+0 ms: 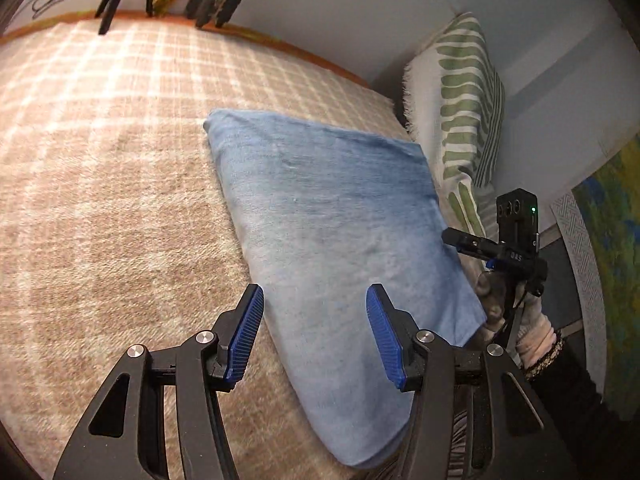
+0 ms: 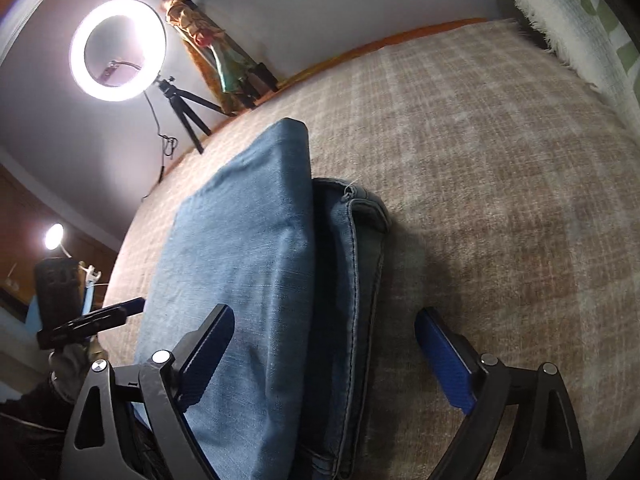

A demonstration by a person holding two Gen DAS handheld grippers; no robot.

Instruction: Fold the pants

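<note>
The blue denim pants (image 1: 332, 224) lie folded into a flat rectangle on the beige checked blanket (image 1: 100, 168). My left gripper (image 1: 316, 332) is open and empty, its blue pads just above the near edge of the pants. My right gripper (image 2: 324, 356) is open and empty, its jaws astride the near end of the folded pants (image 2: 248, 264); a lower layer with a stitched hem (image 2: 356, 240) sticks out on the right. The right gripper also shows in the left wrist view (image 1: 464, 240) beside the pants' right edge. The left gripper shows in the right wrist view (image 2: 120, 312), at the pants' left edge.
A white and green striped pillow (image 1: 460, 120) stands at the bed's right end by the wall. A lit ring light on a tripod (image 2: 116, 48) and a patterned cloth (image 2: 208, 44) stand at the bed's far edge. The blanket (image 2: 500, 200) spreads right of the pants.
</note>
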